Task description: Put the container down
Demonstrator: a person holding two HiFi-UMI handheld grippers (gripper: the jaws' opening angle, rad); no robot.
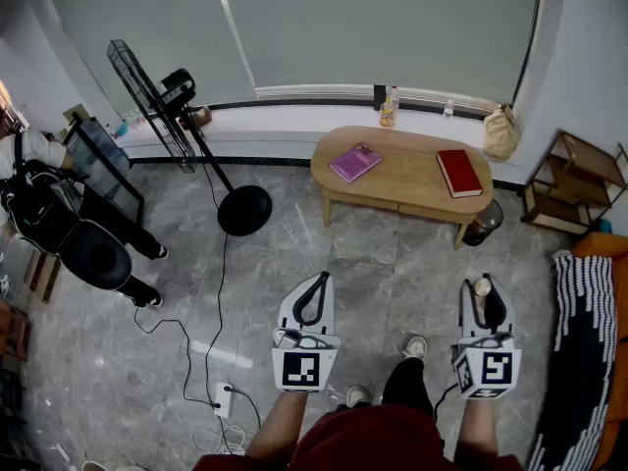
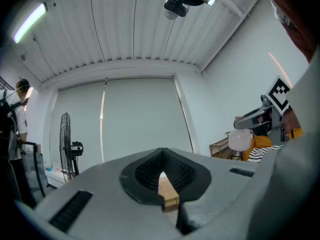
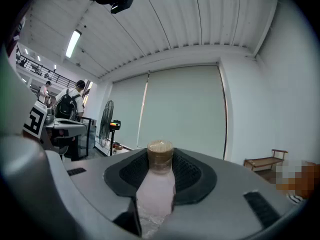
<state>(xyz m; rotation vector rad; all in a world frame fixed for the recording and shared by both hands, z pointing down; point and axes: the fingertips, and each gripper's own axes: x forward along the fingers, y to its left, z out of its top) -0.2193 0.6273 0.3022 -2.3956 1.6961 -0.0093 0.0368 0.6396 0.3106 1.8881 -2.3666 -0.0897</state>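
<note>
The container is a small pale translucent bottle with a tan cap. It stands upright between the pads of my right gripper, which is shut on it. In the head view the cap shows at the tip of the right gripper, held over the grey floor at the lower right. My left gripper hovers beside it at the lower middle, its tips together and nothing between them. A low oval wooden table stands ahead of both grippers, well apart from them.
A purple book and a red book lie on the table. A standing fan with a round base and floor cables is at the left, near a person with a backpack. At the right stand a wooden shelf and striped cushion.
</note>
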